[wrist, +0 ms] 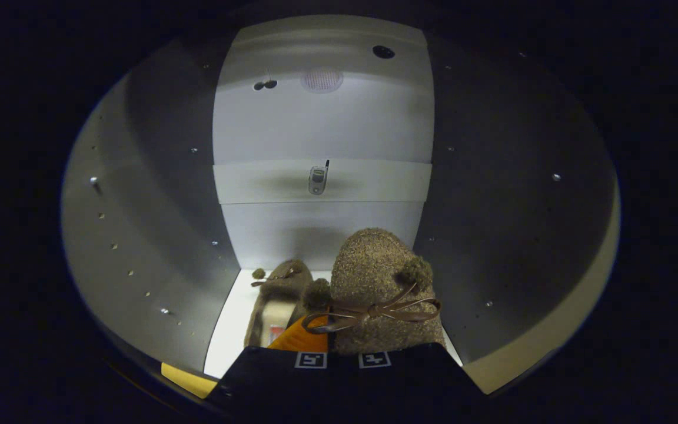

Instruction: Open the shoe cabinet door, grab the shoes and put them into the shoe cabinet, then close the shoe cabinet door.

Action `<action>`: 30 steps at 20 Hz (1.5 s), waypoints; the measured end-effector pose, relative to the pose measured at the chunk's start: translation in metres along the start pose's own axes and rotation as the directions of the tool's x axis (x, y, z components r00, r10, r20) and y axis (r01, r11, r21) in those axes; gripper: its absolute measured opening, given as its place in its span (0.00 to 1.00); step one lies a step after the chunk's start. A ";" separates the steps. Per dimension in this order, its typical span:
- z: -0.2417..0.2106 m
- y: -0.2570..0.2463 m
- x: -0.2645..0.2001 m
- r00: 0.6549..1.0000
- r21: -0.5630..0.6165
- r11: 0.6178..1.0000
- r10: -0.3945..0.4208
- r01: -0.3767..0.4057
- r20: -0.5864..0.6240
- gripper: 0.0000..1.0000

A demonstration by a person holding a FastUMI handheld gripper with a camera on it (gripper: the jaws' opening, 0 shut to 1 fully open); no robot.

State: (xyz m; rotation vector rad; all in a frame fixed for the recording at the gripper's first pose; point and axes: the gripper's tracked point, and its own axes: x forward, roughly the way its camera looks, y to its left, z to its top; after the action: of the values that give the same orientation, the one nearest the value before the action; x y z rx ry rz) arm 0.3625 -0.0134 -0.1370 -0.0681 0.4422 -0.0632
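Slippers sit inside the shoe cabinet and my tongs reach in with them. The right slipper is a fuzzy brown one with a thin leather bow and two pompoms, and it stands just ahead of my fingers, its heel end pressed up against them. The fingers themselves are mostly hidden under its bulk, so I cannot tell whether they pinch it or only lie close behind it. The left slipper lies on the white cabinet floor, just beside the first, toe pointing at the back panel.

Grey side walls close in on both sides, dotted with rows of shelf-pin holes and a few metal pins. The back panel is pale, crossed by a horizontal rail with a small metal fitting at its middle, and a round grille sits higher up. Bare floor shows left of the left slipper; the right slipper seems to sit near the right wall. Above both slippers the compartment stands open.

I hold the tongs low and level, pointing straight into the cabinet.
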 end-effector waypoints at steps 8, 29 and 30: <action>-0.018 -0.003 0.092 0.997 0.091 0.996 0.022 -0.016 -0.073 0.04; -0.048 -0.013 0.054 0.996 0.053 0.998 -0.035 0.040 -0.086 0.96; -0.043 -0.015 0.043 0.997 0.045 0.998 -0.044 0.047 -0.066 0.97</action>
State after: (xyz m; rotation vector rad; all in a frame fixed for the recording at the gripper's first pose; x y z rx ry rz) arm 0.3820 -0.0343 -0.1931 -0.0299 0.5037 -0.1203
